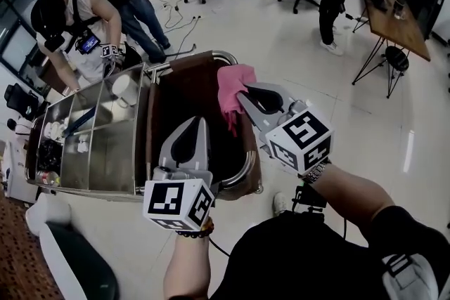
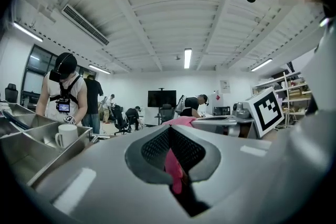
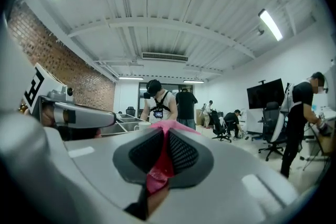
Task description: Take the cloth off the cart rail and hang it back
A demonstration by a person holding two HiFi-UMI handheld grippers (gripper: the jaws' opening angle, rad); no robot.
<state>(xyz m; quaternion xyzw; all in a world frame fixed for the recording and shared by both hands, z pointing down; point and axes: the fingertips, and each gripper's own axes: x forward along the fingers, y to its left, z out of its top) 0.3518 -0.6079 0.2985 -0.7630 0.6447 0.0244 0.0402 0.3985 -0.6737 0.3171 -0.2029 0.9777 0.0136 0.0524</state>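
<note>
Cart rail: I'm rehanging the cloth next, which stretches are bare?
Bare: the rail at its far bend, beyond the pink cloth, and at its near corner between the left gripper and right gripper. Crowded: the steel tray at its left end and round the mug.

Two grippers (image 1: 199, 120) (image 1: 241, 92), one pink cloth (image 1: 232, 81), one cart (image 1: 211, 55), one mug (image 1: 125, 89)

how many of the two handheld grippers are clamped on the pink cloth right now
2. The left gripper has a fold of the pink cloth pinched between its jaws. The right gripper clamps another part. Both hold it over the cart.
</note>
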